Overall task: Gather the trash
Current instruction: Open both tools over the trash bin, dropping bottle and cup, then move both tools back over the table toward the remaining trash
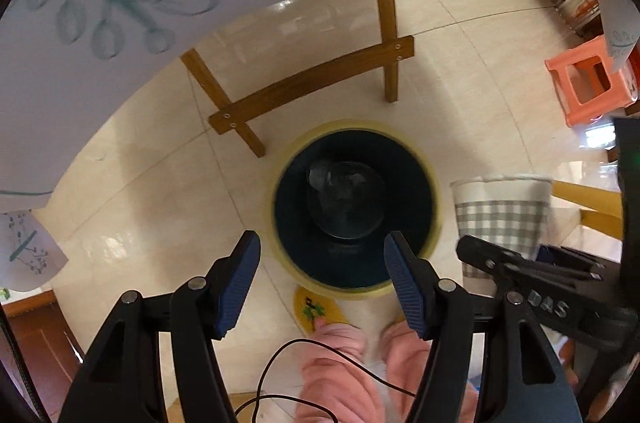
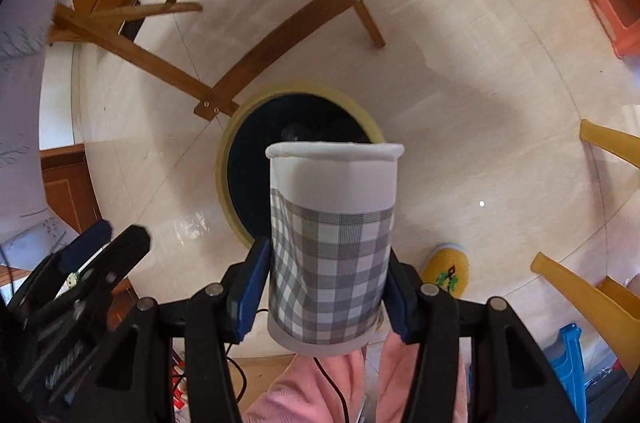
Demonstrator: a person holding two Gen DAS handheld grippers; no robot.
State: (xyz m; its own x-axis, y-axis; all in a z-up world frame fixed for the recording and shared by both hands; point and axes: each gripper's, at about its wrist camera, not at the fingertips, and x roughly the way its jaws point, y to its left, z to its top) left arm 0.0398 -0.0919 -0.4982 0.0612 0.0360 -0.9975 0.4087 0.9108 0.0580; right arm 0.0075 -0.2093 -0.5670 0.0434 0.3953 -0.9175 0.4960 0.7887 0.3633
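Right gripper point(image 2: 324, 287) pinching a gingham paper cup point(image 2: 332, 247) by its lower body, blue pads pressed into both sides; cup upright, rim toward the floor scene ahead. Cup wall shows a crease on the left side where the check pattern bends (looks slightly crushed by the squeeze).

Left gripper point(image 1: 322, 283) spread wide, nothing between its pads. It hangs above the waste bin point(image 1: 354, 207), a round bin with a yellow rim and dark liner standing on the pale tile floor point(image 1: 160, 207) just beside the wooden table legs point(image 1: 312, 83). Something clear and crumpled already lies at the bin's bottom; cannot tell what.

In the left view the cup sits off to the right of the bin mouth, beside it and not over it. In the right view the cup overlaps the bin opening's near edge.

Judgement: the cup is being carried to the bin, release not yet done.

Risks from here:
- Letting go while the cup is off-centre: it could strike the yellow rim and bounce onto the tile.
- An upright light cup may tumble in the fall and drift toward the table legs.
- More squeeze could buckle the paper wall, so it clings to one pad on opening.
- The two grippers are near each other; a sideways move could knock them together.
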